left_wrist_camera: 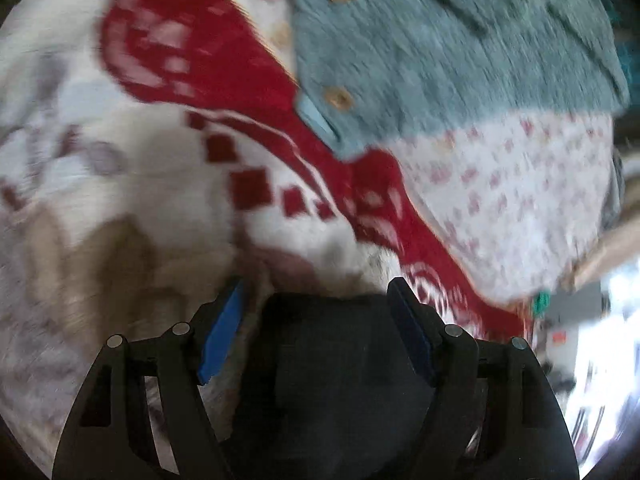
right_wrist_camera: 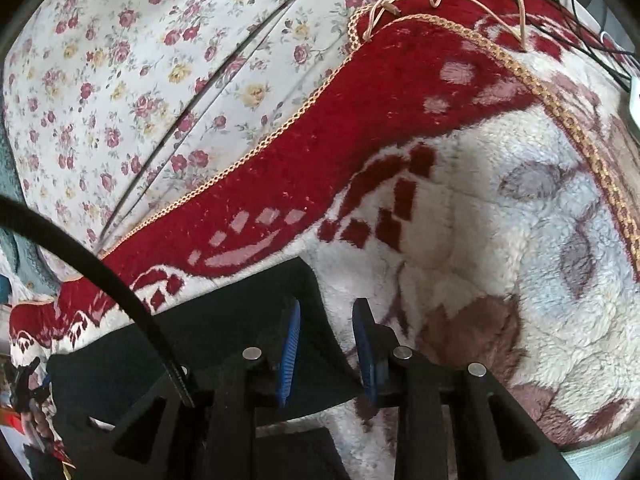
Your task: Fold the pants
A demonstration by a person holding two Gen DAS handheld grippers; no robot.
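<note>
The black pants (right_wrist_camera: 224,320) lie flat on a fleece blanket (right_wrist_camera: 500,240) patterned red and white, which covers a floral sheet (right_wrist_camera: 140,80). In the right wrist view the right gripper (right_wrist_camera: 326,344) hangs over one corner of the pants: its jaws are partly spread and pinch nothing, and the cloth's edge passes beneath the gap between the blue pads (right_wrist_camera: 290,344). That pose suits either a release or a fresh bite on the corner; which one cannot be told. In the blurred left wrist view the left gripper (left_wrist_camera: 316,328) has its jaws spread wide, with dark cloth, probably another part of the pants (left_wrist_camera: 328,344), low between them and not pressed by either pad. Ahead of these jaws a teal buttoned garment (left_wrist_camera: 440,60) lies on the sheet, well apart. The wide spread looks set to take a thick fold.
</note>
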